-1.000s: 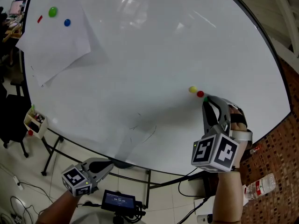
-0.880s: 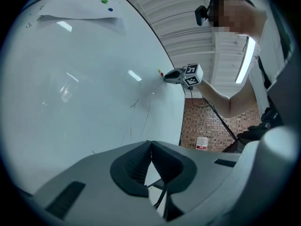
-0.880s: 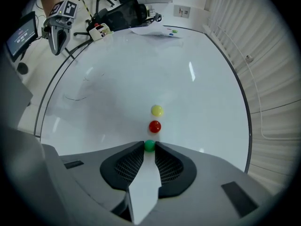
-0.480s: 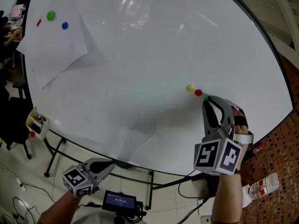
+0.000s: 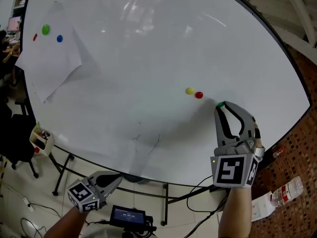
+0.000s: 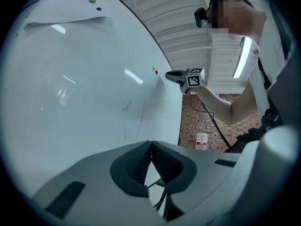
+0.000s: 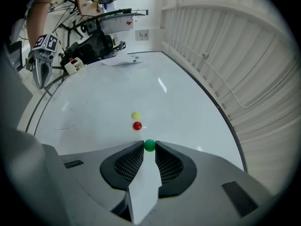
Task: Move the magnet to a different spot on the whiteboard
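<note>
Green magnet (image 7: pixel 149 145), since earlier: drawn off to the lower right of the red magnet (image 5: pixel 199 94), opening a plain gap where the two had sat almost touching
Right gripper (image 5: pixel 221 104), since earlier: rolled at the wrist, its marker cube now turned square to the head view
Right gripper, grip: pinched on the green magnet at the very jaw tips, pads kept apart by the ball between them; probably taken so far forward to keep the jaws clear of the whiteboard (image 5: pixel 148 58)
Green magnet, place: held at the board's lower right, near the red magnet and the yellow magnet (image 5: pixel 189 90); touching the board or just off it, could not tell
Left gripper (image 5: pixel 116 178): pressed together on nothing, hung low under the board's bottom edge, likely parked out of the way
Step judged: caught mid-carry, not yet set down on a new spot
Risk judged: gripped thinly on a round thing, so apt to pop free under any twist
</note>
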`<move>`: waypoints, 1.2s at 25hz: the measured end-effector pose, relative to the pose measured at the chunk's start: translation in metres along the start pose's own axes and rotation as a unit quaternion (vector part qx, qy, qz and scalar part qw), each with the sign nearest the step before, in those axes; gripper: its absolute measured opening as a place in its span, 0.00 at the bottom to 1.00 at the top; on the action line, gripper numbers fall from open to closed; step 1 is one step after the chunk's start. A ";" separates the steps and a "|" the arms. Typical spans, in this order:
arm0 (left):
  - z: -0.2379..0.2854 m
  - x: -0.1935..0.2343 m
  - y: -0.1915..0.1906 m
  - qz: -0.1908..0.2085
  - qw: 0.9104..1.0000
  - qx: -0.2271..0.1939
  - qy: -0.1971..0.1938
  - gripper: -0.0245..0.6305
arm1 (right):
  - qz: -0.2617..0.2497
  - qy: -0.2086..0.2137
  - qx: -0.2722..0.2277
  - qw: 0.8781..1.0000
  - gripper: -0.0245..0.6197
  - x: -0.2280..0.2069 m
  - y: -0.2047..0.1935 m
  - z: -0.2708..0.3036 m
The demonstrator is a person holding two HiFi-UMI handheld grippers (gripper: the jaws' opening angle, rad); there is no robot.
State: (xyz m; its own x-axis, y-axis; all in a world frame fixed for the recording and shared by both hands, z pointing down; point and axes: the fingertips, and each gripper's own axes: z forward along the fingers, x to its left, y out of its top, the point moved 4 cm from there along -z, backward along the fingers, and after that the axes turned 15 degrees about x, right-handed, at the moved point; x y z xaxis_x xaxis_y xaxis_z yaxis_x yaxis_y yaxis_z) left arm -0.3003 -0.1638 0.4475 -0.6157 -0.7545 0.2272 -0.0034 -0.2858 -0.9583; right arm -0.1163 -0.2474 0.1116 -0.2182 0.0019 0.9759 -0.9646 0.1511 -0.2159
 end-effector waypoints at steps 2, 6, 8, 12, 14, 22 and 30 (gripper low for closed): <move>0.000 -0.003 0.004 0.006 1.000 0.003 0.000 0.09 | 0.024 -0.002 -0.013 1.000 0.18 -0.002 -0.006 -0.005; -0.002 -0.009 0.011 0.014 1.000 0.007 0.000 0.10 | 0.108 0.023 -0.044 0.993 0.18 -0.003 -0.019 -0.015; -0.004 -0.011 0.014 0.017 1.000 0.005 -0.001 0.09 | 0.149 0.036 -0.058 0.986 0.18 -0.001 -0.024 -0.020; -0.005 -0.016 0.022 0.016 1.000 0.002 -0.004 0.10 | 0.206 0.057 -0.077 0.974 0.18 0.002 -0.034 -0.034; -0.007 -0.018 0.023 0.021 1.000 0.002 -0.007 0.09 | 0.231 0.059 -0.093 0.967 0.18 0.001 -0.037 -0.043; -0.007 -0.041 0.030 0.034 0.999 0.008 -0.039 0.10 | 0.382 0.058 -0.219 0.896 0.18 -0.018 -0.054 -0.094; 0.005 -0.057 0.040 0.044 0.996 0.010 -0.077 0.10 | 0.514 0.090 -0.283 0.805 0.18 0.003 -0.092 -0.134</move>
State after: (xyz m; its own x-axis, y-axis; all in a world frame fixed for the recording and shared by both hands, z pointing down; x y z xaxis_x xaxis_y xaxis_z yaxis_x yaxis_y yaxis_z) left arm -0.2615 -0.1349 0.3967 -0.4850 -0.8584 0.1671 0.0626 -0.2247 -0.9724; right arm -0.0086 -0.1287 0.1385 -0.7839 0.5483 0.2913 -0.0560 0.4049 -0.9127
